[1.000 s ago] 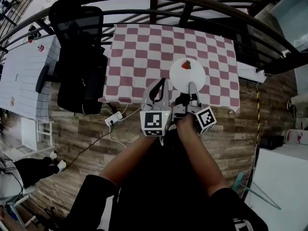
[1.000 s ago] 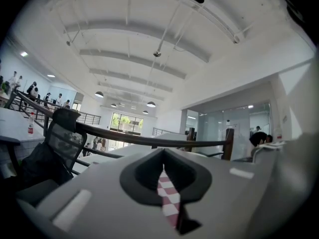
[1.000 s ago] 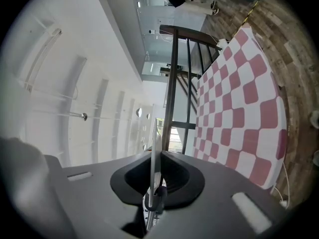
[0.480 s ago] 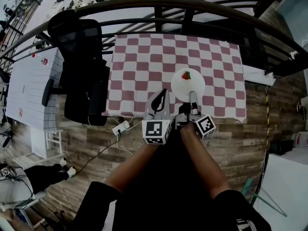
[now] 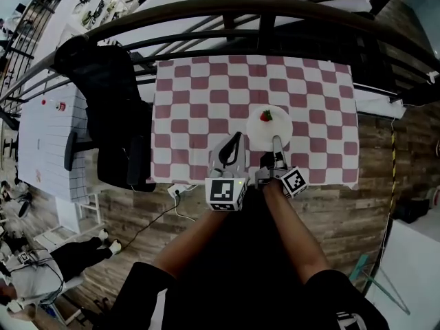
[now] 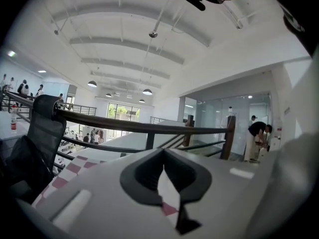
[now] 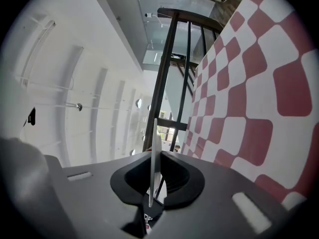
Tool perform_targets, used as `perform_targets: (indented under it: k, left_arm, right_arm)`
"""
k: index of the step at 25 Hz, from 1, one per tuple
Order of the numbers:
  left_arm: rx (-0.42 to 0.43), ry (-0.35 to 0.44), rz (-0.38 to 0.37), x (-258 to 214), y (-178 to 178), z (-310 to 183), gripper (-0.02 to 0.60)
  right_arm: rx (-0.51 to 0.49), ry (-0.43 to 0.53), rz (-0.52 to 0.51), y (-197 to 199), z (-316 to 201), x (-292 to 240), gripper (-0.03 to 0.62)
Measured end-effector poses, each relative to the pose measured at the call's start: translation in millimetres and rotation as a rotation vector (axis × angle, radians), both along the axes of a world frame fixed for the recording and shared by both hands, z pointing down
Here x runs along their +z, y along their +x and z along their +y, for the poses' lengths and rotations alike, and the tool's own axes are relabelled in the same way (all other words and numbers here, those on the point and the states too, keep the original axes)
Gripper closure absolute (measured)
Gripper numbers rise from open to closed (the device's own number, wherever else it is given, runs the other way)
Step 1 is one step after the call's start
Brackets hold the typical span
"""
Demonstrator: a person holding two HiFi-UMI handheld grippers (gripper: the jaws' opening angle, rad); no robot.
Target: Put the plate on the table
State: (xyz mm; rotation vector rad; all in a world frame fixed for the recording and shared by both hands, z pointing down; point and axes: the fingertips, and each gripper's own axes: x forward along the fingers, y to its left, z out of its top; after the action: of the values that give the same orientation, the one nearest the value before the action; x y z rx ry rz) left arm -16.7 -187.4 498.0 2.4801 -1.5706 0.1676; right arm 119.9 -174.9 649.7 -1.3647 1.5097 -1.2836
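Observation:
A white plate carrying a strawberry is over the near right part of the red-and-white checked table. My right gripper is shut on the plate's near rim. In the right gripper view the plate shows edge-on, pinched between the dark pads. I cannot tell whether the plate rests on the cloth or hangs just above it. My left gripper sits just left of the plate at the table's front edge, shut with nothing in it. Its tips meet in the left gripper view.
A black office chair stands against the table's left side, with a white desk beyond it. A dark curved railing runs behind the table. A power strip and cable lie on the wooden floor below the front edge.
The head view has shifted, so the table sits lower in frame. The plate and both grippers keep about the same place relative to the table.

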Motion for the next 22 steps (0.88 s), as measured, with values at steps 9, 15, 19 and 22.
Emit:
perform_targets:
  k: [9,15,19,22]
  left_arm:
    - [-0.038,-0.040,-0.034,19,-2,-59,0.572]
    - [-0.075,-0.077,-0.056,32,-13,-88,0.572]
    - [-0.089,-0.092,-0.058,35,-10,-101,0.572]
    - [-0.089,-0.097,-0.060,33,-10,-107,0.572]
  right_arm:
    - [-0.068,-0.060,-0.070,4,-45,68,0.576]
    - [-0.116,-0.137,-0.045,2,-60,99,0.577]
    - [-0.153,-0.180,-0.056,-9,-68,112,0.577]
    - [-0.164,-0.141,-0.086,-15,-79,113,0.576]
